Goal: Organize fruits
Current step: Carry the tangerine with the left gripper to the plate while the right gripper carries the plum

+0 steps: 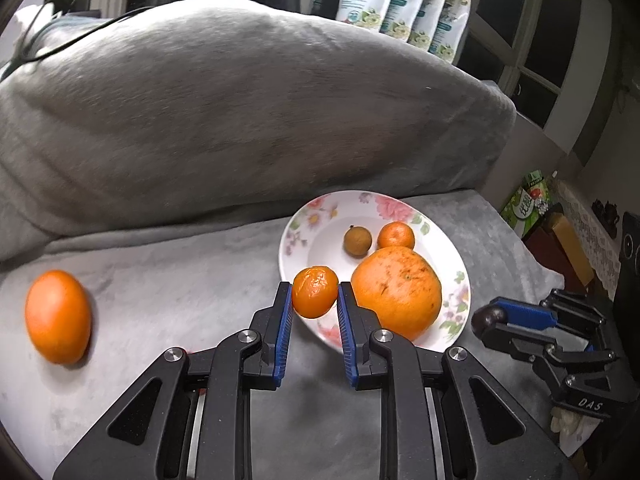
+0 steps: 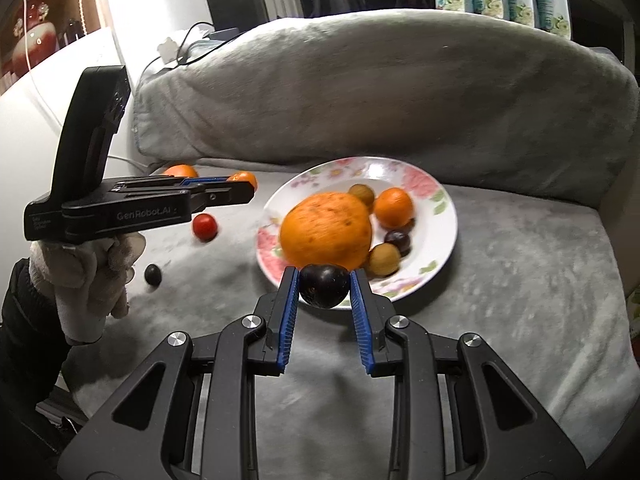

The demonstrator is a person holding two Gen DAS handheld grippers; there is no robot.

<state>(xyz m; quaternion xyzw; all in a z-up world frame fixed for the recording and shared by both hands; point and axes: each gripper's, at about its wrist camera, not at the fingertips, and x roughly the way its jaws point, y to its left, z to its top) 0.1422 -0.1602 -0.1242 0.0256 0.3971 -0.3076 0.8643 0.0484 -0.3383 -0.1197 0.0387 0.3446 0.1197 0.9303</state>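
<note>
My left gripper (image 1: 314, 294) is shut on a small wrinkled mandarin (image 1: 315, 291), held at the near left rim of a floral plate (image 1: 294, 236). On the plate lie a big orange (image 1: 398, 290), a small mandarin (image 1: 396, 235) and a brown longan (image 1: 357, 241). My right gripper (image 2: 324, 285) is shut on a dark plum (image 2: 323, 285) at the plate's (image 2: 438, 236) near rim. The right wrist view also shows a dark grape (image 2: 398, 240) and a second longan (image 2: 384, 260) on the plate. The right gripper (image 1: 492, 318) with its plum appears at the right of the left wrist view.
A loose orange (image 1: 58, 316) lies on the grey blanket at the left. A cherry tomato (image 2: 205, 226) and a dark grape (image 2: 153, 274) lie left of the plate. A big grey cushion (image 1: 240, 112) rises behind. A gloved hand (image 2: 88, 276) holds the left gripper.
</note>
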